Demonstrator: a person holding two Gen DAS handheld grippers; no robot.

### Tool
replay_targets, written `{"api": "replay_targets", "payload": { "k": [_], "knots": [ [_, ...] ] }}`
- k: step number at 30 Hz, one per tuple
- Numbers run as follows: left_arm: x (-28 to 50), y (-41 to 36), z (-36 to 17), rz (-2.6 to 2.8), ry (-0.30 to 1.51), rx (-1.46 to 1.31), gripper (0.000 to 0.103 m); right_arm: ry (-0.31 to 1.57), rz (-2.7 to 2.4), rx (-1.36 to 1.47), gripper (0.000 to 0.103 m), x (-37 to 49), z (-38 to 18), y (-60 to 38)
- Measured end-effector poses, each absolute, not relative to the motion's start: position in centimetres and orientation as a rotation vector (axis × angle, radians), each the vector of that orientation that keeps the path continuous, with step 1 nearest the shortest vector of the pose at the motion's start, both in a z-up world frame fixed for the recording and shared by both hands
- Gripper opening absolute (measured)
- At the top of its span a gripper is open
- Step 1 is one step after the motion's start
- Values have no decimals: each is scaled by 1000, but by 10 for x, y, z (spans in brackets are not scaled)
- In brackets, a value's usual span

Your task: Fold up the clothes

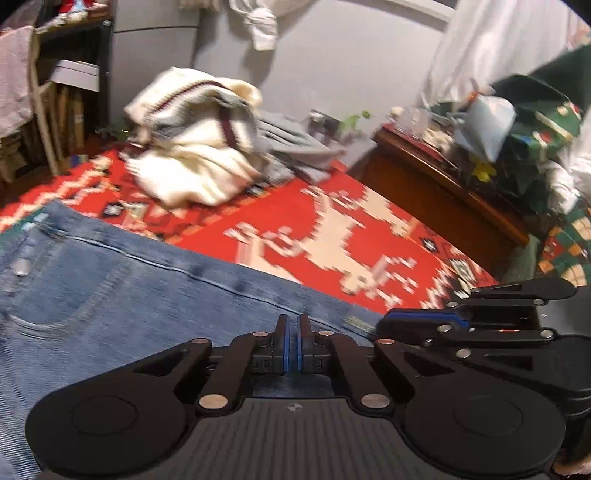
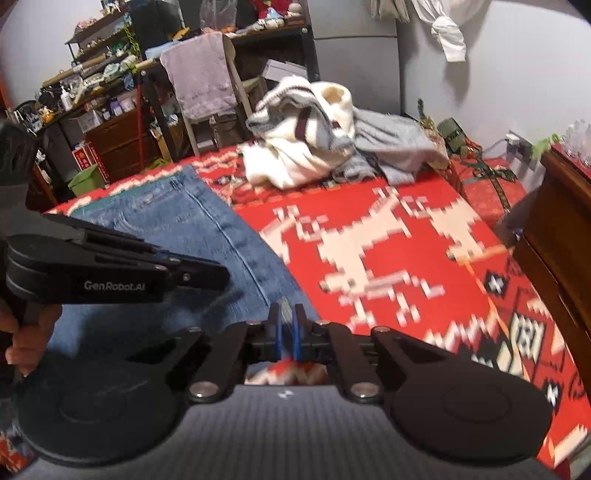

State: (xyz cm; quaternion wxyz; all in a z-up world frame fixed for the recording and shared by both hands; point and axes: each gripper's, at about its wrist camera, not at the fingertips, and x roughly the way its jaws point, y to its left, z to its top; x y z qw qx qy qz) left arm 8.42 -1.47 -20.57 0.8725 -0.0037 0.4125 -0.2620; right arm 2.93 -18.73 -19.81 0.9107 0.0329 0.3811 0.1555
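I have the blue jeans [image 1: 110,291] spread flat on the red patterned blanket [image 1: 332,236], the waistband end toward the far left and the denim running back under both grippers. Behind them sits a heap of unfolded clothes: a cream sweater [image 1: 192,147] with dark stripes, bunched up, with a grey garment [image 1: 295,144] touching its right side.

From the left wrist view I see a back pocket and the long side seam of the jeans, plus the right gripper [image 1: 421,321] coming in from the right at the denim's edge. The right wrist view gives me what that one does not: the jeans' far hem line, the left gripper [image 2: 221,275] lying over the denim, and a hand [image 2: 26,332] wrapped around its handle at the left edge.

The blanket covers what looks like a bed. A dark wooden cabinet [image 1: 443,192] stands just beside it on the right, cluttered on top. A grey wall is behind, with a white garment [image 1: 262,26] hanging on it. Shelves [image 2: 110,92] packed with small items and a chair [image 2: 207,81] draped with a lilac towel stand at the far left.

Left jaws: pads pressed together, with denim beneath them; I cannot tell whether any fabric is pinched. Right jaws: nearly together, a pale blurred sliver between the blue pads at the jeans' edge; I cannot tell if that is cloth.
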Motion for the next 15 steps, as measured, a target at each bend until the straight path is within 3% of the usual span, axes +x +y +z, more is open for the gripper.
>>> {"api": "replay_targets", "payload": {
  "k": [15],
  "knots": [
    [162, 112, -218, -197, 854, -95, 3, 751, 565, 14, 6, 179, -199, -62]
  ]
}}
